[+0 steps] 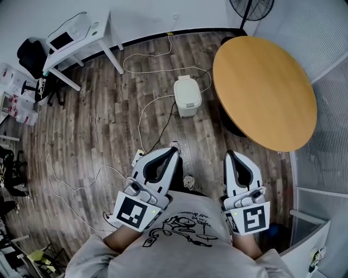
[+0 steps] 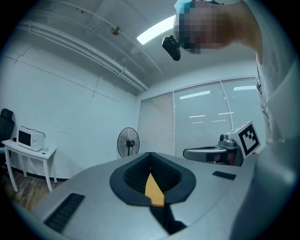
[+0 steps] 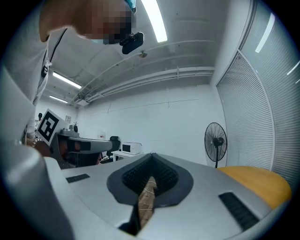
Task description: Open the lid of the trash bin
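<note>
Holding nothing: left hand-held gripper (image 1: 173, 149), right hand-held gripper (image 1: 229, 156), both pressed together; trash bin (image 1: 187, 95) untouched.

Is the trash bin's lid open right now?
No, the white trash bin stands on the floor with its lid down.

Top edge cuts off the fan (image 1: 260, 7) — the round table (image 1: 265, 76) covers most of its base.

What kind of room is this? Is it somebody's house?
Probably an office or workroom, not a house: a big round table, a white side table with a microwave, a standing fan, and window blinds along one wall.
</note>
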{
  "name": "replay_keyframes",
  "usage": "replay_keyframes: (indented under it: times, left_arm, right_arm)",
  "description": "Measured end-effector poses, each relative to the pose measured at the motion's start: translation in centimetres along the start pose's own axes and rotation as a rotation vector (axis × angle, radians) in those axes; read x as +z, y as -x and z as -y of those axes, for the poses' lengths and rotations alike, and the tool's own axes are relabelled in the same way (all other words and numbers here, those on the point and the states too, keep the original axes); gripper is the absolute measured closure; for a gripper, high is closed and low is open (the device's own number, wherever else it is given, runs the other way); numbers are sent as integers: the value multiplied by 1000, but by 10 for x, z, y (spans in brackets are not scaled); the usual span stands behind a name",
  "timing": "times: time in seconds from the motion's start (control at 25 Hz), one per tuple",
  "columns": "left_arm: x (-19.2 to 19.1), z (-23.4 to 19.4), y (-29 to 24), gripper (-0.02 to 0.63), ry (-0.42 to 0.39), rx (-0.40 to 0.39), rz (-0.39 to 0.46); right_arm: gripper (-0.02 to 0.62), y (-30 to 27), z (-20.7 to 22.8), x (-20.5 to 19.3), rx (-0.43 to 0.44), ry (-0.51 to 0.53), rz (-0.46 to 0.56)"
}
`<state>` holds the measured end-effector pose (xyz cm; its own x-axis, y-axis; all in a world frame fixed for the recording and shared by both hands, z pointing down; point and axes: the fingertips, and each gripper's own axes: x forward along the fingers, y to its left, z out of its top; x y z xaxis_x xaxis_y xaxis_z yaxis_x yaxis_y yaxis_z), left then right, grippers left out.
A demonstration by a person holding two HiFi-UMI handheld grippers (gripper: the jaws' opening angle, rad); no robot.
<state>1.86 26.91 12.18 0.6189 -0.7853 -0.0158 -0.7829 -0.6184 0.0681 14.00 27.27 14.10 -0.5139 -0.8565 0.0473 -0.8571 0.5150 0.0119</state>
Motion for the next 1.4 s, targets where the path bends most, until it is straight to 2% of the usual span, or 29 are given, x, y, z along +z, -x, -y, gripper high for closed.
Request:
replay_keyframes:
  times: [0.28,0.56,1.12,1.4]
  left_arm:
    - [-2,-31,-30,591,4,3,-9]
    - [-2,-81,-75,591,12,6,-3]
    - [14,-223,-147,591,-1,40,0]
    - [21,-272,-170,591,-11,55,20]
  right_arm:
    - [591,-40,15,5,14,12,7]
    - [591,-104,40,8,23,21,11]
    - [591,-264,55,36,88,41,47]
    - [591,-320,63,40,87,53,35]
